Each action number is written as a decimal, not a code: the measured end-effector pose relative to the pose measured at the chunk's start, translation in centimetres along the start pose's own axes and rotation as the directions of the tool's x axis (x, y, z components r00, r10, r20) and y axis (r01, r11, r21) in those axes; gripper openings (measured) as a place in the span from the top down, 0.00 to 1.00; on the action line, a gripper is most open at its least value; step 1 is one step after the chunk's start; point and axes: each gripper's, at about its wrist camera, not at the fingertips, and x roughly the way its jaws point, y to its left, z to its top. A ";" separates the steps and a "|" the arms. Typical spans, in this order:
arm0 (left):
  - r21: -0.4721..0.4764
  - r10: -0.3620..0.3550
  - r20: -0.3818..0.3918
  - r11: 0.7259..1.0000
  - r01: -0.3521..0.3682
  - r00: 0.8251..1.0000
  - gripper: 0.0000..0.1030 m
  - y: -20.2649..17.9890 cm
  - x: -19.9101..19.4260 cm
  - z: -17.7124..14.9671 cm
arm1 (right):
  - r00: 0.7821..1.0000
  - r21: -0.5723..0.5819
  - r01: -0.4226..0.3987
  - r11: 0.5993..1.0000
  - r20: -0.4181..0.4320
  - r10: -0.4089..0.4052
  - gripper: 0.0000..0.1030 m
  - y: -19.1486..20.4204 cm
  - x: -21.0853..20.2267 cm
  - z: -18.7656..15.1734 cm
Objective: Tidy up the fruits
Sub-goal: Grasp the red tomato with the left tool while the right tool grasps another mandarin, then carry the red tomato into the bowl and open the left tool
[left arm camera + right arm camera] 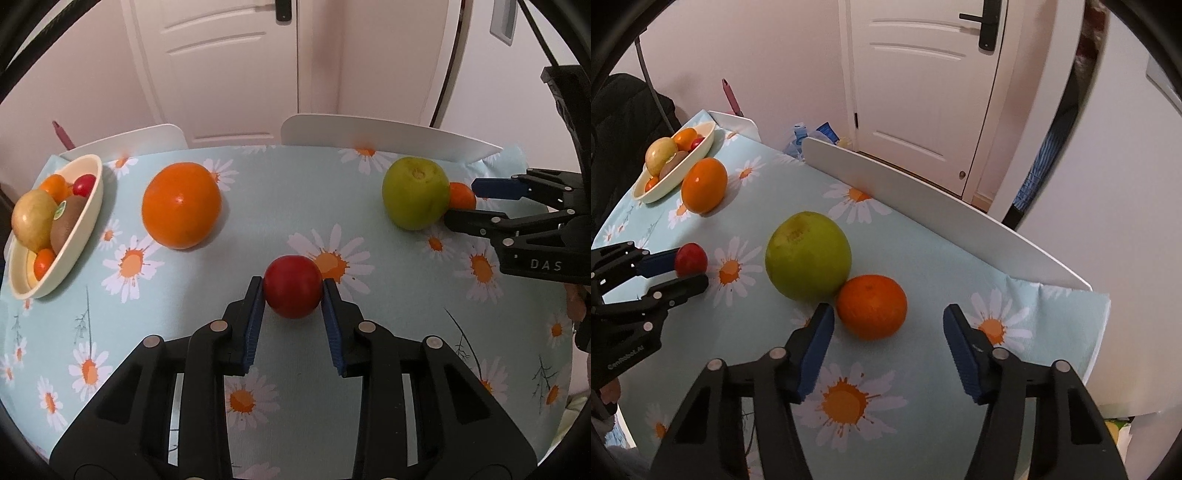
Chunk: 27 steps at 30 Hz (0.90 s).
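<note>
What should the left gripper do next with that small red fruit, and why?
Probably lift it straight up. The left gripper already has its fingers pressed on both sides of the small red fruit, which sits on the tablecloth. The bowl lies far to the left, with the big orange partly in between, so height first seems safest.

You have four loose fruits on the tablecloth (369, 332): one large orange (181, 205), one small orange (871, 306), one green apple (415, 192), one red fruit (293, 286). One bowl (79, 236), far left, holds at least five more.
</note>
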 end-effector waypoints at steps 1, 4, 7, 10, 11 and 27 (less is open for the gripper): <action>-0.004 0.001 0.002 1.000 -0.001 1.000 0.65 0.1 -0.2 0.1 | 1.000 -0.006 0.000 1.000 0.002 0.000 0.46 0.1 0.1 0.1; -0.014 0.004 0.004 1.000 -0.003 1.000 0.65 0.4 -0.4 0.1 | 1.000 -0.023 -0.001 1.000 0.005 0.001 0.54 0.5 0.3 0.3; -0.028 0.003 0.005 1.000 -0.003 1.000 0.65 0.8 -0.7 0.1 | 1.000 -0.050 -0.023 0.999 0.008 0.023 0.65 1.0 0.4 0.3; -0.039 0.005 0.009 0.999 -0.005 1.000 0.65 1.1 -1.1 0.1 | 1.000 -0.088 0.000 0.996 0.010 0.000 0.65 1.7 0.4 0.2; -0.042 0.006 0.012 0.999 -0.006 1.000 0.65 1.2 -1.3 0.1 | 1.000 -0.090 0.002 0.996 0.010 -0.001 0.65 1.8 0.3 0.2; -0.082 0.038 0.113 0.996 -0.028 0.993 0.65 4.0 -7.8 1.3 | 0.996 -0.027 -0.014 1.000 0.089 0.016 0.66 3.8 -5.6 1.5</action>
